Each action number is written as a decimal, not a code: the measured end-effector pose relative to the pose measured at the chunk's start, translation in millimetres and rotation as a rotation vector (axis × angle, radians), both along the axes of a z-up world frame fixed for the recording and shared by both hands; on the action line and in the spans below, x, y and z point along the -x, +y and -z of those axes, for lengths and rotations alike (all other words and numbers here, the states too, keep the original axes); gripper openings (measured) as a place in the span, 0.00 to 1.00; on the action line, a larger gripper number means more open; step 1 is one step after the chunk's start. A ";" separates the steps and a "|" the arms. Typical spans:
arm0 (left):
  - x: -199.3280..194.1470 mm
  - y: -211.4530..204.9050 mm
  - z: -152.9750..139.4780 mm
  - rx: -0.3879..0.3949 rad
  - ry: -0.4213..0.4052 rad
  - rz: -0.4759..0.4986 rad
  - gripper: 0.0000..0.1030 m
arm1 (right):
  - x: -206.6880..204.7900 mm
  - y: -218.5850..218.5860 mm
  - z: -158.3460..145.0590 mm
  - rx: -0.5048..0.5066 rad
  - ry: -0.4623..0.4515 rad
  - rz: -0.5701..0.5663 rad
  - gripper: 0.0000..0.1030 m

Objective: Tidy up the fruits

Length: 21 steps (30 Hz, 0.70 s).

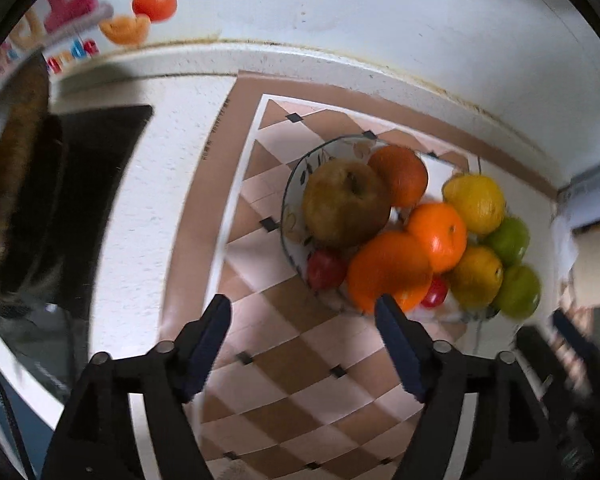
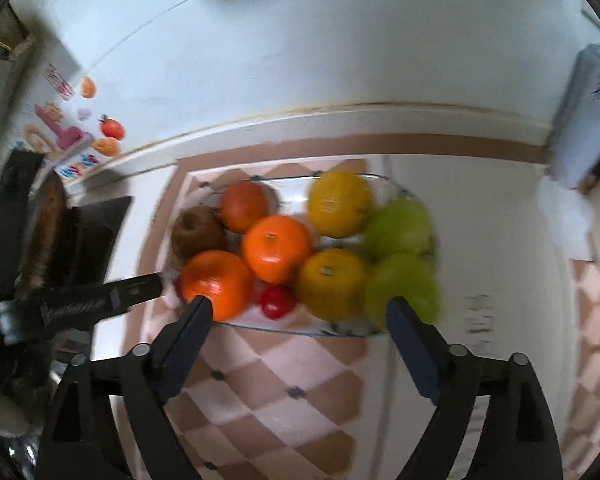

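A glass fruit bowl (image 1: pixel 294 184) (image 2: pixel 404 190) stands on a checkered mat. It holds a brown apple (image 1: pixel 344 204) (image 2: pixel 198 232), several oranges (image 1: pixel 390 276) (image 2: pixel 278 248), two yellow fruits (image 1: pixel 476 202) (image 2: pixel 340 202), two green apples (image 1: pixel 518 290) (image 2: pixel 400 228) and small red fruits (image 1: pixel 326 268) (image 2: pixel 276 300). My left gripper (image 1: pixel 304 310) is open and empty, just in front of the bowl's left side. My right gripper (image 2: pixel 300 312) is open and empty at the bowl's near rim. The left gripper also shows in the right wrist view (image 2: pixel 100 300), left of the bowl.
The checkered mat (image 1: pixel 292 368) (image 2: pixel 284 392) lies on a white counter against a white wall. A black object (image 1: pixel 84 184) (image 2: pixel 88 232) stands at the left. Fruit stickers (image 1: pixel 148 12) (image 2: pixel 108 136) are on the wall. A white box (image 2: pixel 584 120) is at the right.
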<state>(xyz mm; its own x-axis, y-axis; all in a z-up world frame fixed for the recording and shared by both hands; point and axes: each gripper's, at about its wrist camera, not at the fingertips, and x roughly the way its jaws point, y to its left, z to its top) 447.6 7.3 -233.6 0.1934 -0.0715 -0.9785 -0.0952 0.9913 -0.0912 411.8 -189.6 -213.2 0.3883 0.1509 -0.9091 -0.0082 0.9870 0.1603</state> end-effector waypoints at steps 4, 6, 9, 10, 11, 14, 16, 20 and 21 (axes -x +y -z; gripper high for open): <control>18.7 -3.8 -13.0 -0.055 -0.032 0.015 0.93 | 10.8 -14.3 -8.3 0.048 0.005 0.026 0.92; 25.0 -4.7 -21.6 -0.059 -0.052 0.013 0.93 | 15.8 -19.4 -12.5 0.048 0.002 0.038 0.92; 35.6 -6.6 -36.7 -0.070 -0.088 0.017 0.93 | 24.9 -24.7 -24.1 0.048 -0.018 0.046 0.92; 40.6 -7.2 -43.2 -0.079 -0.102 0.019 0.93 | 29.2 -26.0 -30.0 0.052 -0.032 0.048 0.92; 46.4 -7.5 -49.9 -0.086 -0.113 0.020 0.93 | 31.8 -25.2 -34.3 0.057 -0.042 0.047 0.92; 64.2 -6.8 -68.9 -0.081 -0.149 0.012 0.93 | 49.4 -27.0 -53.3 0.059 -0.073 0.046 0.93; 79.0 -6.8 -85.2 -0.084 -0.186 0.017 0.93 | 62.3 -25.6 -66.4 0.063 -0.099 0.048 0.93; 111.6 -7.7 -116.2 -0.090 -0.272 0.029 0.93 | 96.4 -24.1 -92.7 0.068 -0.141 0.066 0.96; 120.7 -7.4 -123.8 -0.090 -0.290 0.033 0.93 | 109.2 -23.1 -101.8 0.067 -0.154 0.073 0.96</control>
<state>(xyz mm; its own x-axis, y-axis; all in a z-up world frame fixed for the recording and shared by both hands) 326.9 -0.1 -109.8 0.4650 0.0015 -0.8853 -0.0451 0.9987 -0.0220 302.7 -212.7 -111.4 0.5315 0.0588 -0.8450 0.0441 0.9943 0.0969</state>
